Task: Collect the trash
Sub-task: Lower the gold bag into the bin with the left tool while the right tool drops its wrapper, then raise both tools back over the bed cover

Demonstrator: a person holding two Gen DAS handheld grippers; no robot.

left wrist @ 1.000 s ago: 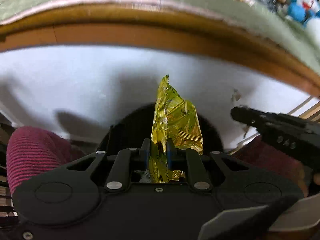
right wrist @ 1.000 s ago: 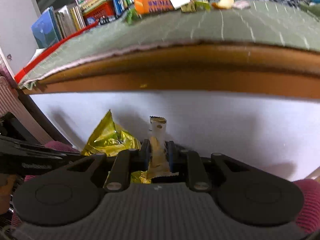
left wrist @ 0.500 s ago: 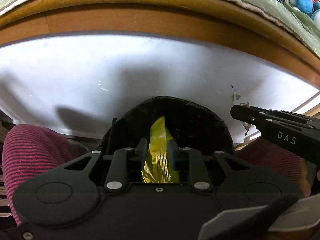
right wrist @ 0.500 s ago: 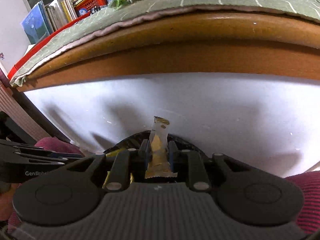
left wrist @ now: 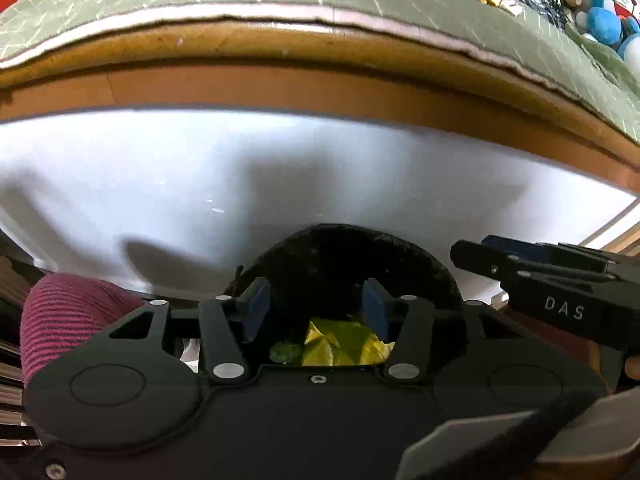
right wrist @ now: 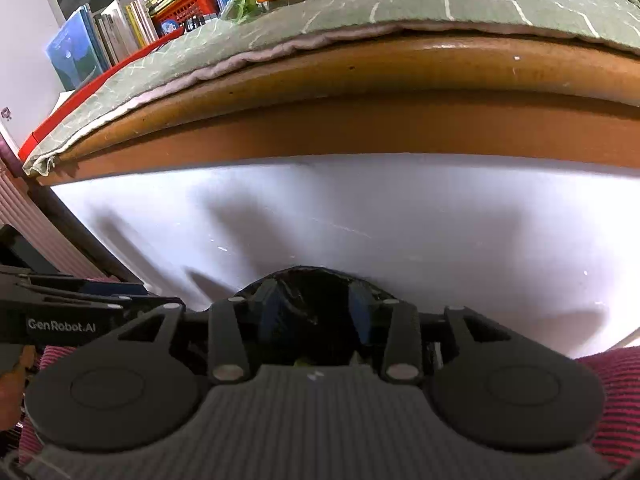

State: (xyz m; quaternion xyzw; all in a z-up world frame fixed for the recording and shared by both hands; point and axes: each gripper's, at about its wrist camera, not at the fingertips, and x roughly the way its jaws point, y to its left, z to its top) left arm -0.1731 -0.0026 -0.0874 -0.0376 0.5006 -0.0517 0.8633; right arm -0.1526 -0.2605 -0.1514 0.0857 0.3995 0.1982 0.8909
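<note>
left claw [left wrist: 316,300]: just opened, nothing held | right claw [right wrist: 316,312]: just opened, nothing held | yellow wrapper [left wrist: 340,342]: seen in black bin [left wrist: 420,256]

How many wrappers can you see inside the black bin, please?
1: a yellow wrapper lying in the black bin, below the open left gripper. Others may be hidden.

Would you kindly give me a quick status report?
Both grippers just opened, empty, over black bin. Yellow wrapper dropped inside. Nothing in the way.
</note>
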